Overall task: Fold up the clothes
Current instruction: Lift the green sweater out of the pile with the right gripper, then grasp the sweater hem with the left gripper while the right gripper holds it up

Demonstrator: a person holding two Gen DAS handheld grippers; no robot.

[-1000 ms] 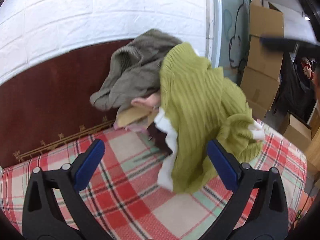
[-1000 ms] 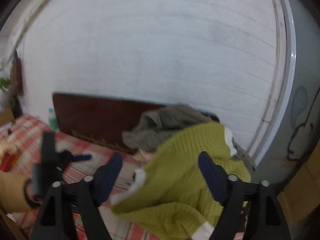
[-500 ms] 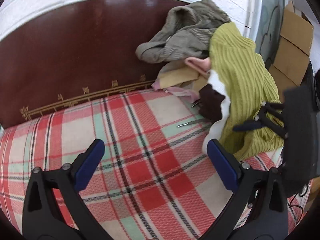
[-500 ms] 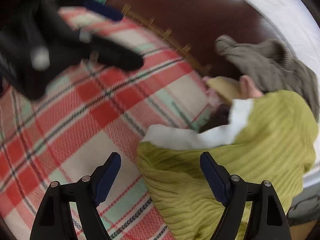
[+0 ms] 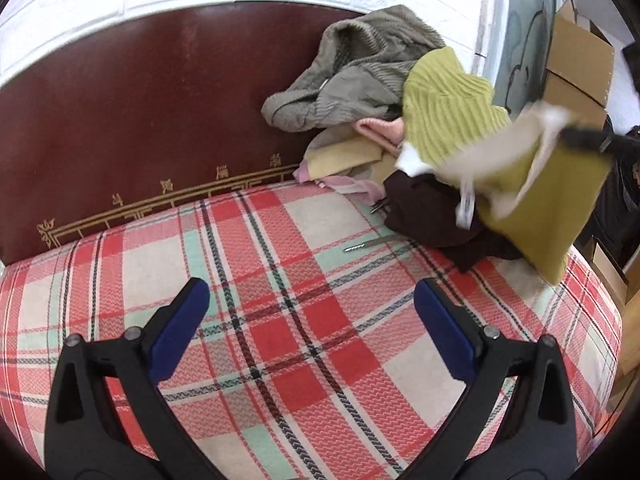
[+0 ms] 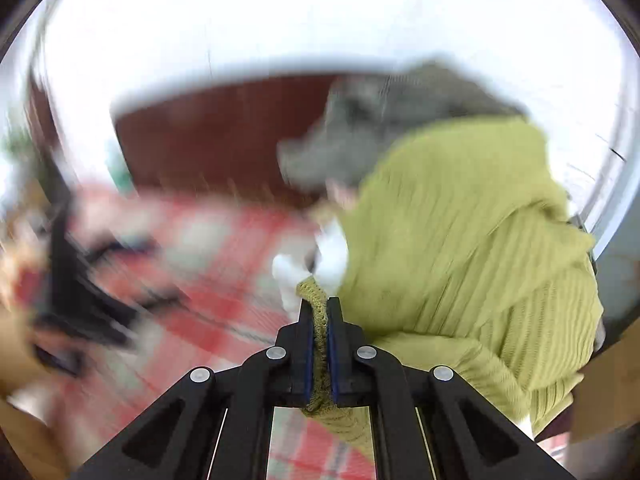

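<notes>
The right gripper [image 6: 319, 312] has just closed its jaws on a fold of the green ribbed sweater [image 6: 472, 248], the knit pinched tight between the blue pads. The sweater hangs from that grip at the bed's far right corner, draped over a heap of clothes against the dark red headboard [image 5: 152, 112]: a grey knitted garment [image 5: 360, 72] on top, pink and cream pieces beneath, a dark brown piece [image 5: 428, 216] at the front. The left gripper [image 5: 308, 320] hovers with its jaws wide apart and nothing between them, above the bare plaid bedcover [image 5: 280, 340] near the bed's front edge.
</notes>
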